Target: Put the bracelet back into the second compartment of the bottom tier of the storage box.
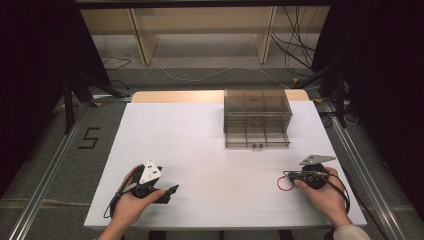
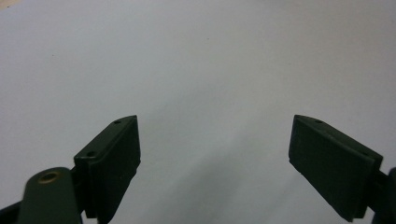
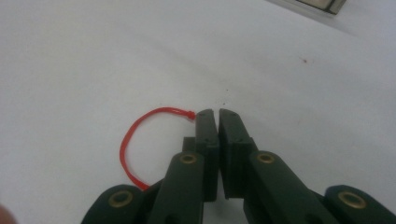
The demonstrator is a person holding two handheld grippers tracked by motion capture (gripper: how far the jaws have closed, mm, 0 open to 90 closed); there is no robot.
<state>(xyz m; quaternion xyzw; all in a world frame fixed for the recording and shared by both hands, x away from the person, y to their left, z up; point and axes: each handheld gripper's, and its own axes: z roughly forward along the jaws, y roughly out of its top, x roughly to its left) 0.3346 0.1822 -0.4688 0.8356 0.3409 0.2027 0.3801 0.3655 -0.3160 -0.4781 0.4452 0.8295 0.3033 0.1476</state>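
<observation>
while both hands rest low on the white worktop [image 1: 210, 145], the left tool [image 2: 215, 154] stands wide apart, empty. the right tool [image 3: 217, 122] is pressed together, a red string loop [image 3: 135, 135] curving from its tips. the smoky drawer organiser [image 1: 256, 117] sits far off, bottom drawer pulled out, likely awaiting the loop.

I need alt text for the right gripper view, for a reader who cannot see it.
The right gripper's black tongs are closed together just above a white table. A thin red loop of string curves out at their left side. It cannot be told whether they pinch it.
</observation>
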